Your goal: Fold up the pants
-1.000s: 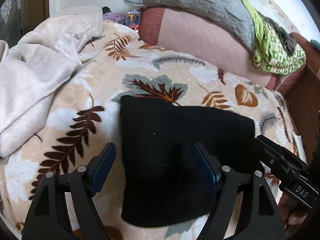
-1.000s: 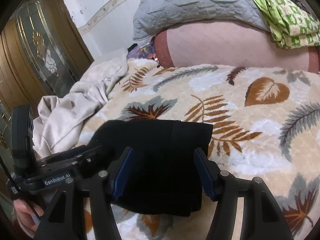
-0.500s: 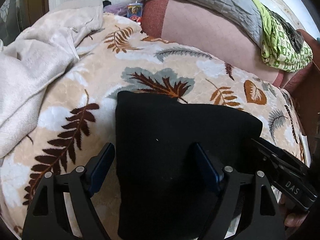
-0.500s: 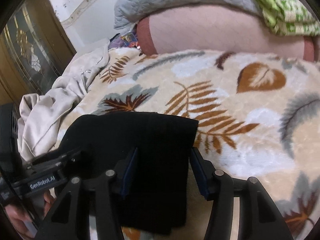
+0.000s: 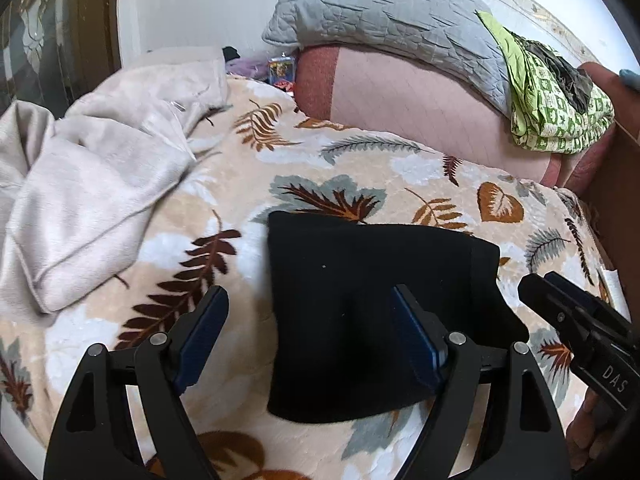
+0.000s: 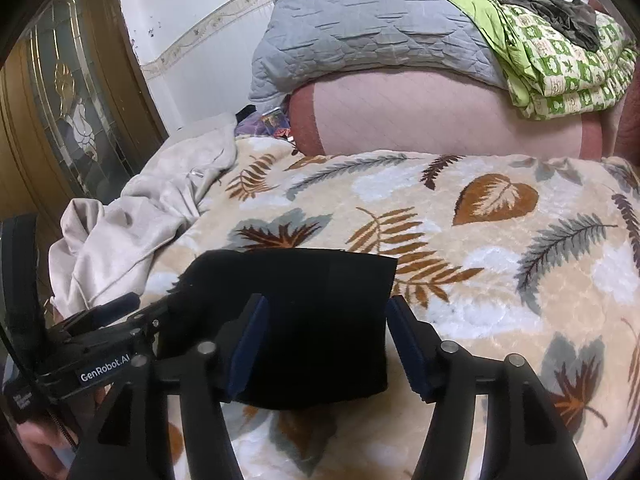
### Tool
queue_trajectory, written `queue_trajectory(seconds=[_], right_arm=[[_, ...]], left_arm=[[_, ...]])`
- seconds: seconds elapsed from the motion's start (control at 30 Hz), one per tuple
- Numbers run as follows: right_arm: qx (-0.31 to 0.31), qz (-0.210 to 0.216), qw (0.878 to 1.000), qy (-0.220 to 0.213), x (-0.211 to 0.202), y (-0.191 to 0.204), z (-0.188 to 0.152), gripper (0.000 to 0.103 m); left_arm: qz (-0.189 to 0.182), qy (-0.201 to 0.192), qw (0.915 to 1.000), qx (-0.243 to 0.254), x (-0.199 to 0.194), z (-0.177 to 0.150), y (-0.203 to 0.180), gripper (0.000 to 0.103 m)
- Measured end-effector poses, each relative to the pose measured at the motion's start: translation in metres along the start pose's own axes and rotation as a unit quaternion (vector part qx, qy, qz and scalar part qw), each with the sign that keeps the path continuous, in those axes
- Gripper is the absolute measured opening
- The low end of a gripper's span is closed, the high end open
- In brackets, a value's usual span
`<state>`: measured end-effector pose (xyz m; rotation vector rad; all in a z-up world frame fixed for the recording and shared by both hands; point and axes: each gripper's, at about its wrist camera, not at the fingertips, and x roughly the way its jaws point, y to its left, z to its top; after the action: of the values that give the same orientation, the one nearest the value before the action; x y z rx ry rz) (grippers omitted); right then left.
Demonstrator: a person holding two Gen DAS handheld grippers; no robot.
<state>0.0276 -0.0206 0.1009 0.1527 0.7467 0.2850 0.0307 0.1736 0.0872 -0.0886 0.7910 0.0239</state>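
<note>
The black pants (image 5: 372,312) lie folded into a compact, nearly rectangular packet on the bed, in the lower centre of both views. Their fabric is dark, matte and thick, with straight outer edges and a band along the right side. Under them is a plush blanket (image 5: 400,168) with a print of brown and grey leaves; it is bare and open to the right of the pants and beyond them.

The left hand-held gripper (image 5: 308,320) hangs over the left part of the packet, with its jaws spread wide and nothing in them. The right hand-held gripper (image 6: 324,332) has just been opening its jaws; the right part of the pants shows between them, but the blue pads do not press on it.

A crumpled beige garment (image 5: 92,184) fills the left side. At the top, a grey quilted pillow (image 5: 384,16) rests on a pink bolster (image 5: 420,112).
</note>
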Motion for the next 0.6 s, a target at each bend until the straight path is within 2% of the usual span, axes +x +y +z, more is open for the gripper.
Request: queue_trajectory(seconds=[0.1,0.2,0.47,0.6], right_arm=[[-0.009,-0.006,1.0,-0.002,-0.003,0.008,0.0,0.063],[-0.011,-0.007,1.0,-0.008,-0.007,0.012,-0.001,0.069],[-0.008,-0.007,1.0,-0.014,-0.015,0.017,0.001,0.07],[-0.006,-0.007,1.0,-0.017,-0.019,0.019,0.0,0.074]], left_arm=[[0.007,-0.014,0.9999,0.003,-0.01,-0.002,0.0,0.083],[0.013,-0.022,0.9997,0.004,-0.015,-0.004,0.0,0.083],[0.018,-0.034,0.9992,0.008,-0.027,-0.004,-0.001,0.083],[0.019,-0.035,0.9991,0.016,-0.031,-0.004,-0.004,0.084]])
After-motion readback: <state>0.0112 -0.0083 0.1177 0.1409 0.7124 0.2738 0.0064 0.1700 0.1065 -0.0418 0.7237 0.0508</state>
